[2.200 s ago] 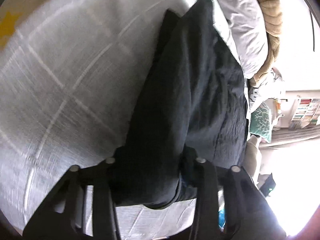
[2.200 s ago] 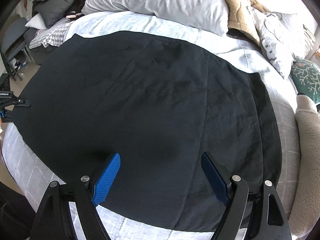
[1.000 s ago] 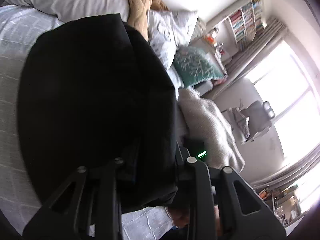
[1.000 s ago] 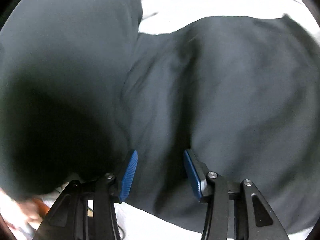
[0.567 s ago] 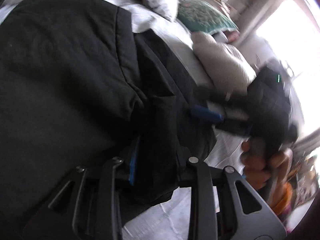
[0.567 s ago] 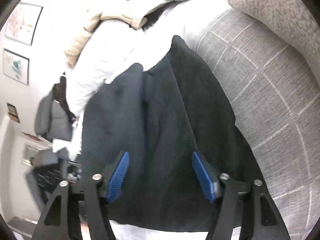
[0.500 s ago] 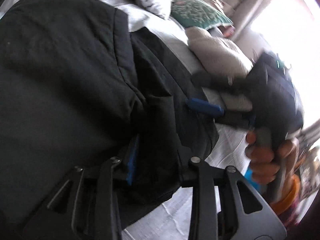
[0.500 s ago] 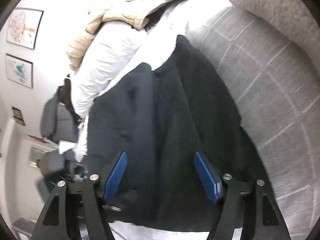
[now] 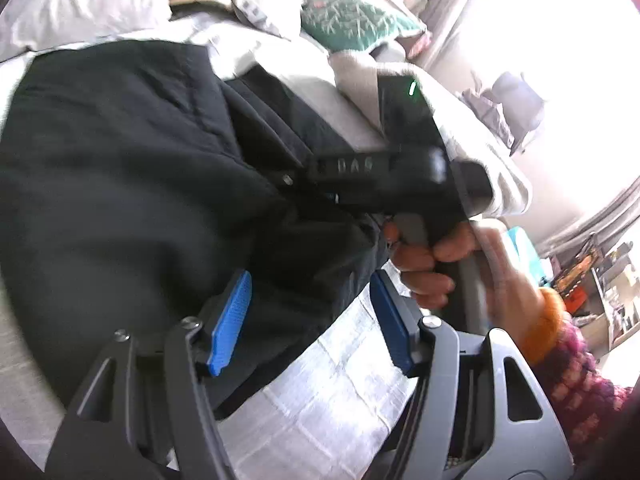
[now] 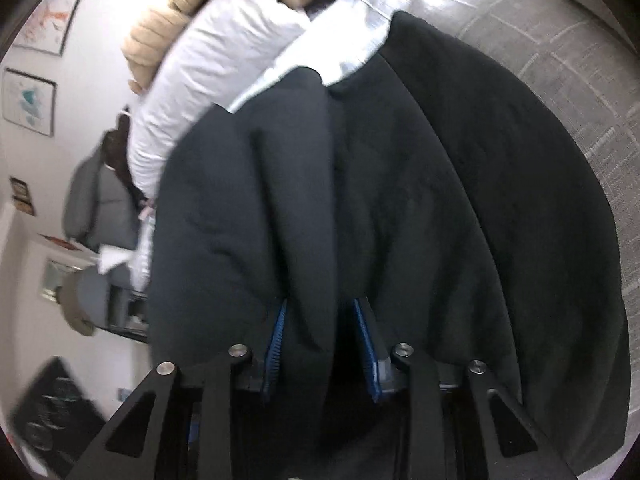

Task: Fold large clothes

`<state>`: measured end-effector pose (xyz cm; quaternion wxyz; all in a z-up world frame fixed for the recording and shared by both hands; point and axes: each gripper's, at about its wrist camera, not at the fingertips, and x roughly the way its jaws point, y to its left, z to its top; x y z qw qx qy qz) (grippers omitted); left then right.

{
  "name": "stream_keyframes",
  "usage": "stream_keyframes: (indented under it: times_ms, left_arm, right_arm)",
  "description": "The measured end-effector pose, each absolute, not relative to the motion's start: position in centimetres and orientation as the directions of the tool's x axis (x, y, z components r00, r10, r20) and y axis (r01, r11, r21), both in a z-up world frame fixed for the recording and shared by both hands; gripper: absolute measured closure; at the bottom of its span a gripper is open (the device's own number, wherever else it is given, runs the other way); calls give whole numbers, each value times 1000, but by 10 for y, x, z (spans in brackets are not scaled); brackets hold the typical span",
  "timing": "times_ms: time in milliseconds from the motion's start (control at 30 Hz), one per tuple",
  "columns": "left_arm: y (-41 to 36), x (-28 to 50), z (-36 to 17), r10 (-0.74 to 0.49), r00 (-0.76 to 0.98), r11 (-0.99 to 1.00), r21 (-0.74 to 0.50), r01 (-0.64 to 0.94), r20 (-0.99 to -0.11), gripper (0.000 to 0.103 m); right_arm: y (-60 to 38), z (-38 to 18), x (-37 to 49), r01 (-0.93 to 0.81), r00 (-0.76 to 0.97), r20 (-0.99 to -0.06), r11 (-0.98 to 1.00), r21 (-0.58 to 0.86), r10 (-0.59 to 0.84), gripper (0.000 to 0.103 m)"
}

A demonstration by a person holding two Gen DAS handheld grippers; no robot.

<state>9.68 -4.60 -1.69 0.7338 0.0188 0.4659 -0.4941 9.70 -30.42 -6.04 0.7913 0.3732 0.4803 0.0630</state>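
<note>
A large black garment (image 9: 120, 168) lies folded over itself on the grey checked bed (image 9: 344, 412). My left gripper (image 9: 310, 320) is open, its blue pads apart over the garment's near edge, with no cloth held. In the left wrist view my right gripper (image 9: 316, 188) reaches in from the right, held by a hand (image 9: 432, 264), with its tips in the cloth. In the right wrist view my right gripper (image 10: 320, 332) is shut on a thick fold of the black garment (image 10: 400, 200), which drapes over both fingers.
White pillows (image 10: 224, 52) and a tan blanket (image 10: 180, 12) lie at the head of the bed. A teal patterned cushion (image 9: 352, 20) and a fleece throw (image 9: 360, 68) sit at the bed's far side. A grey chair (image 10: 100, 200) stands beside the bed.
My left gripper has let go of the garment and opened. My right gripper has closed on a fold of it. The garment now lies doubled over.
</note>
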Motion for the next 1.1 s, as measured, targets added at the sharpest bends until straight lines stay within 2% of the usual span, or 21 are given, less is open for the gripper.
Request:
stream_keyframes:
  times_ms: [100,200,300,367,433,567,733,800,867,967,1100]
  left_arm:
    - [-5,105,3,-723,196,569,-410,713,-663,31]
    - [38,125,12,-700,330,664,-406,628,-633,31]
    - [72,153,1,-619,431,770,-398,499,-656,31]
    - [82,170,-15,-588,433,802,-422,422,-683,31]
    - [87,178,-31,-595,389,798,-460,389,-704,31]
    - [74,177,-46,-619,331,774,-482,411,-712,31]
    - [55,171,-44,-572,363,800,-403,444,-736,30]
    - [54,171,-44,-558,371,809,-389,440,-742,28]
    - [50,173,-45,-546,381,816,-372,441,-746,27]
    - [44,175,-39,-532,394,824,-352,443,-749,27]
    - [44,172,-25,-583,423,800,-397,450,-694,27]
  right_arm:
    - [-304,-60,100,254,522,-716,716,650,464,73]
    - [-307,-59,99,262,526,-693,681,684,493,67]
    - [-314,-58,96,274,548,-651,624,732,524,49]
    - [-321,-54,93,272,578,-603,566,778,551,34]
    - [-325,-52,93,267,600,-549,502,823,582,28]
    - [-320,-53,99,231,608,-460,410,882,647,25]
    - [-285,-51,120,227,536,-555,525,820,636,23]
    - [-268,-50,126,212,496,-618,605,768,610,28]
    - [-254,-43,129,169,485,-663,683,711,570,58]
    - [-238,-25,129,115,517,-703,774,623,489,73]
    - [-234,18,115,43,621,-643,800,598,448,78]
